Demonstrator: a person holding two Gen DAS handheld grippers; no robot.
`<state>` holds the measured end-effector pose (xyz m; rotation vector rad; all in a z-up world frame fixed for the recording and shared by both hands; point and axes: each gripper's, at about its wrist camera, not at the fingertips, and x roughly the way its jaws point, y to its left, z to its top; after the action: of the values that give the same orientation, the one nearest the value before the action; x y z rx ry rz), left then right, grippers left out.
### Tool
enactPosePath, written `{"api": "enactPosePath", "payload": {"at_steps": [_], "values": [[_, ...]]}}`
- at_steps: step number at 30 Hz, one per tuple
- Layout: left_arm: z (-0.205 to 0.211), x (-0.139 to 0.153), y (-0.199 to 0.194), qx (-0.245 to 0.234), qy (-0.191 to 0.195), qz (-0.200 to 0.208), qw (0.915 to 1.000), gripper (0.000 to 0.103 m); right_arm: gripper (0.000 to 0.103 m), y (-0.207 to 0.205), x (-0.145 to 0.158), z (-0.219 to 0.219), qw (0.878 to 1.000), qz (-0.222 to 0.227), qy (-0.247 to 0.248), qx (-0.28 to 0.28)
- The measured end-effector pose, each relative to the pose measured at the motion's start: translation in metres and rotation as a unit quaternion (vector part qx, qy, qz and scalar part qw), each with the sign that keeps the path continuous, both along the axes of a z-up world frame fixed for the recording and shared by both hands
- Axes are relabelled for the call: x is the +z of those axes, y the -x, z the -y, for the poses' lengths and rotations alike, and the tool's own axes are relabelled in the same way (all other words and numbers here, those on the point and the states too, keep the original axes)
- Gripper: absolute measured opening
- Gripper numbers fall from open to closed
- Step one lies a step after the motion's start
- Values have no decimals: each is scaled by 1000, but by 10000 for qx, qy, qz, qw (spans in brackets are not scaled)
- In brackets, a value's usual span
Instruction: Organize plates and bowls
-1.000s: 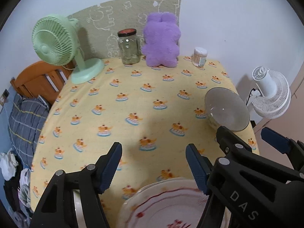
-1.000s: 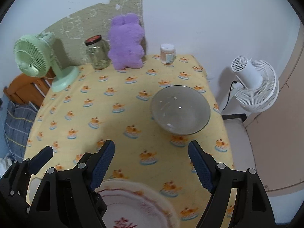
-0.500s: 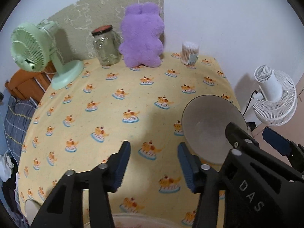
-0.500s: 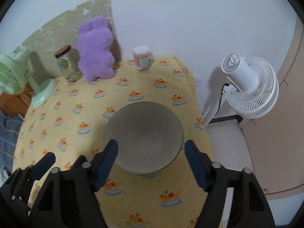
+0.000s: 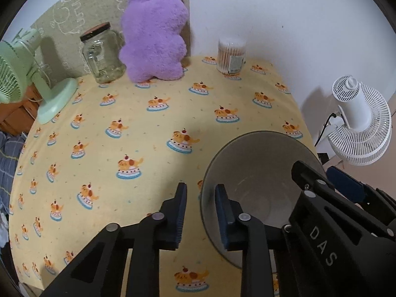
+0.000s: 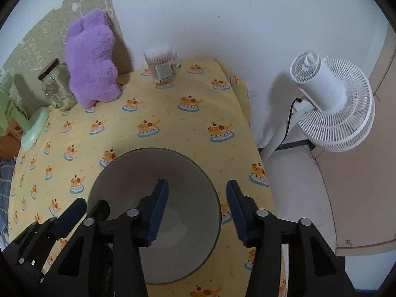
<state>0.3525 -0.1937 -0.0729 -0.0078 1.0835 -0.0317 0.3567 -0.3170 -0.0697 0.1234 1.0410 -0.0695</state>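
A grey bowl stands empty near the right edge of the table with the yellow cloth. My left gripper straddles the bowl's left rim, one finger outside and one inside. Its jaws are closing, and a thin gap still shows on both sides of the rim. My right gripper straddles the right rim in the same way. Its jaws are wider and also closing, with pads clear of the rim. Each gripper shows in the other's view: right gripper, left gripper.
Along the back wall stand a purple plush toy, a glass jar, a tub of cotton swabs and a green fan. A white fan stands on the floor past the table's right edge.
Both grippers moved forward and down, from over a red-patterned plate to the grey bowl. The plate slipped out of view. Both pairs of jaws narrowed around the bowl's rim.
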Motion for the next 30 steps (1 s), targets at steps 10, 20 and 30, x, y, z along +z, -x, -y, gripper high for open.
{"api": "enactPosePath", "payload": {"at_steps": [10,20,30], "values": [[9,-5,-7,-117,-50,50,9999,14,25,-10,-10,7,10000,-55,-38,-40],[5,2,-2,-160,-100,66,9998,14,24,-5,-3,4,9999,-91,-39,18],[-5,18,21,-188,-97,116,9997,14,24,19,12,-5,10000,-56,-11,11]]}}
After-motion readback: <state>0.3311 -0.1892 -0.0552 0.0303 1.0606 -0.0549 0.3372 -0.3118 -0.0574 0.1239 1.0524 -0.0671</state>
